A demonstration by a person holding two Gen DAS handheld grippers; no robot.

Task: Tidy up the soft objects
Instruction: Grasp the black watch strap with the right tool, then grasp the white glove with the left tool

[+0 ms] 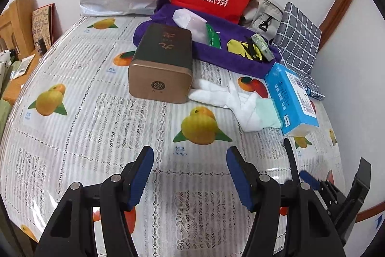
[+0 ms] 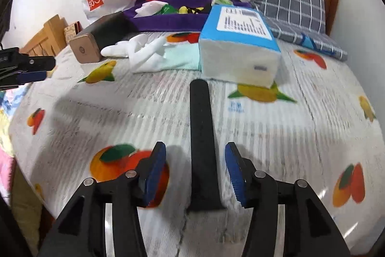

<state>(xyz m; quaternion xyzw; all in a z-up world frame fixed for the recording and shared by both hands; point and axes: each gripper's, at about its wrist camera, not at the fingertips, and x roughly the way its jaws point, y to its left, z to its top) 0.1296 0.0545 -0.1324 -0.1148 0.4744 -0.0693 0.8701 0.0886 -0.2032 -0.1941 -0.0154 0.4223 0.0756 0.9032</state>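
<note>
Black bar [image 2: 201, 136], long and narrow, sits between the jaws of the right gripper [image 2: 195, 146]. The jaws stand open, and a gap shows on each side, so no pad presses on it. Its long axis runs straight away from the gripper. The wide end is near us and the rounded narrow end points toward the blue tissue pack [image 2: 238, 47]. We cannot tell whether it lies flat on the tabletop [image 1: 96, 112] or is tilted up, nor if it is soft.

We judge that the step is to place this bar or take it. To do it well, we should keep the pads square to its long sides and close near the wide end, so that it does not swing.

Beyond it, the white gloves [image 1: 223, 93] lie between the tissue pack and the brown tin [image 1: 163, 64], fingers pointing to the tin. The left gripper [image 1: 190, 151] hovers open and empty above the cloth.
</note>
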